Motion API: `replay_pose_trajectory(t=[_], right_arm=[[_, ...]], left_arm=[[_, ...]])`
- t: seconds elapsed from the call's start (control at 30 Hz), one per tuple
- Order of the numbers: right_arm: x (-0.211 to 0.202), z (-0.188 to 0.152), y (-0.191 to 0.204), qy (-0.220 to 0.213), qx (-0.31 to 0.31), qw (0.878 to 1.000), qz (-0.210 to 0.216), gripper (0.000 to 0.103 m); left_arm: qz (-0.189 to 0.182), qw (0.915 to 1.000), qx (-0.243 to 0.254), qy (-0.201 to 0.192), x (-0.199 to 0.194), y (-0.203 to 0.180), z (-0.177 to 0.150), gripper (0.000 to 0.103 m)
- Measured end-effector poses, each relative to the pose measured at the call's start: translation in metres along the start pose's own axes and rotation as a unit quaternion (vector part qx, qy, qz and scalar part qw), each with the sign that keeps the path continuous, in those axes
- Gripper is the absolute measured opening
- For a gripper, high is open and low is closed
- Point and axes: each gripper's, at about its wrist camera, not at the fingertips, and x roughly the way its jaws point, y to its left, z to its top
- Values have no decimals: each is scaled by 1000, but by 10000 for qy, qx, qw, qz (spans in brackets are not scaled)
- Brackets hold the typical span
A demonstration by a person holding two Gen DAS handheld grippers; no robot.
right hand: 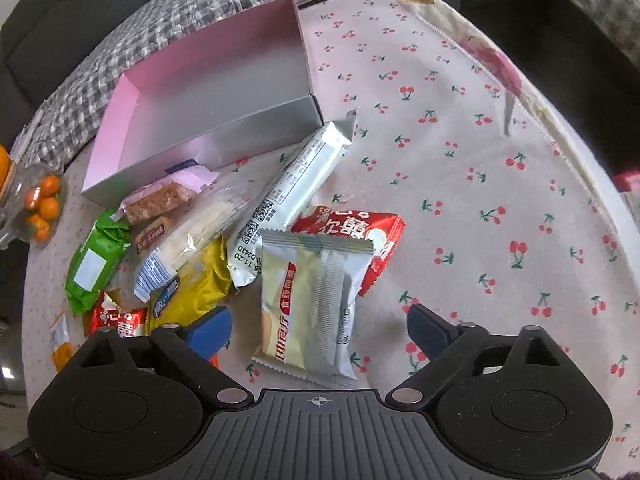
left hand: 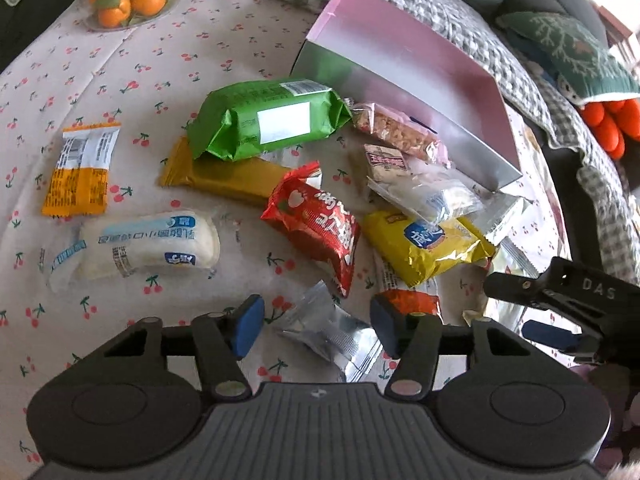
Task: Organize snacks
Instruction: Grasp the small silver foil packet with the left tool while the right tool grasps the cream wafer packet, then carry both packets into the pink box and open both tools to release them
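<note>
Cherry-print tabletop [left hand: 168,60] | left wrist: left gripper [left hand: 316,326] apart around silver packet [left hand: 336,336], not touching; pink box [left hand: 404,92] beyond snack pile | right wrist: right gripper [right hand: 320,330] wide apart astride cream packet [right hand: 312,304], near side of pink box [right hand: 208,92]

"DAS" is embossed on the black gripper body [left hand: 592,292] seen at the right of the left wrist view. A printed date code reading roughly "25.11.20" with "D243D" is stamped on the long white bar wrapper [right hand: 288,196]. Chinese characters on the other packets are not legible
</note>
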Motion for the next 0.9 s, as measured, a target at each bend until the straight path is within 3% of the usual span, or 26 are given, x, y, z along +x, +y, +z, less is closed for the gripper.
replay_pose_trajectory(t=[0.23,0.3,0.37,0.67,0.9], right_arm=[[3,-5,7,-293,-319,9983,-380,79],[3,-7,11,-380,-461,9971,-467,61],[2,-9,12,-437,-574,9961,-505,53],[-9,-10,-3,-376,-336,9987,-116,49],[-25,-5,-8,-451,-115,9986,255,49]], left_arm=[[22,9999,41,-139,0,0,-3,43],[-15,9999,69,-149,0,0,-5,41],[-62,9998,133,-142,0,-1,-7,38],[-431,9989,185,-50,-5,-2,-9,31],[-631,9973,271,-252,-21,-4,-5,29]])
